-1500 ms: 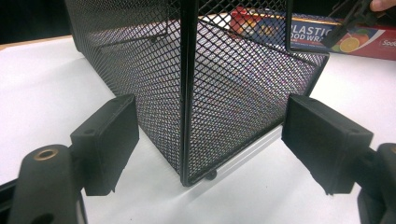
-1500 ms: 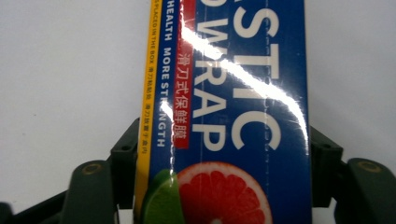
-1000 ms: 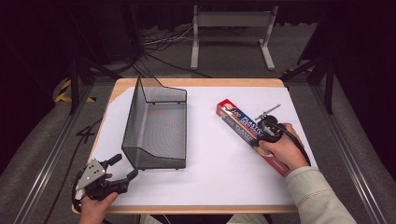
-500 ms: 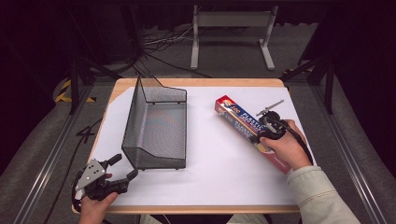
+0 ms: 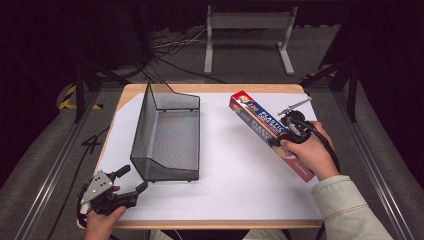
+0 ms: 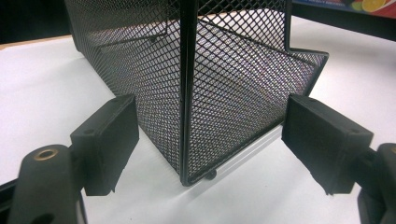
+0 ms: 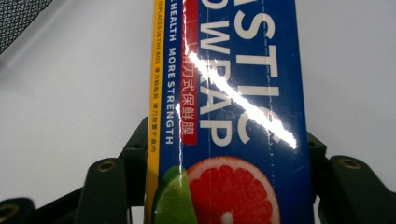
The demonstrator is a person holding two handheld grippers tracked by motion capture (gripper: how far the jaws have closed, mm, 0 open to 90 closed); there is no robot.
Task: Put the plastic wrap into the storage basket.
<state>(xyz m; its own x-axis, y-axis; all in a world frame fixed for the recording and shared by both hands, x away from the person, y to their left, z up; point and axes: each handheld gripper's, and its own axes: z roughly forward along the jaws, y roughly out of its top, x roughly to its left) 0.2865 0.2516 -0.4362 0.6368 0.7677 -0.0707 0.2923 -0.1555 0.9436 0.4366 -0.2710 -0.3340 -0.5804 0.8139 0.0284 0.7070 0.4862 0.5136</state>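
The right hand-held gripper [image 5: 286,131] is gripping the plastic wrap box [image 5: 265,125] at centre right; keeping it level avoids slipping. The left hand-held gripper [image 5: 131,181] is gaping open at lower left.

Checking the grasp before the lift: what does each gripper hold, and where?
The right gripper clamps the plastic wrap box across its width, near mid-length. The left gripper holds nothing.

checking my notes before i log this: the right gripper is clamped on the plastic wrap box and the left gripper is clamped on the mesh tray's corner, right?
Not quite. The left gripper is open: in the left gripper view its jaws stand apart on either side of the mesh tray corner without touching it. The rest holds: the right gripper is clamped on the plastic wrap box.
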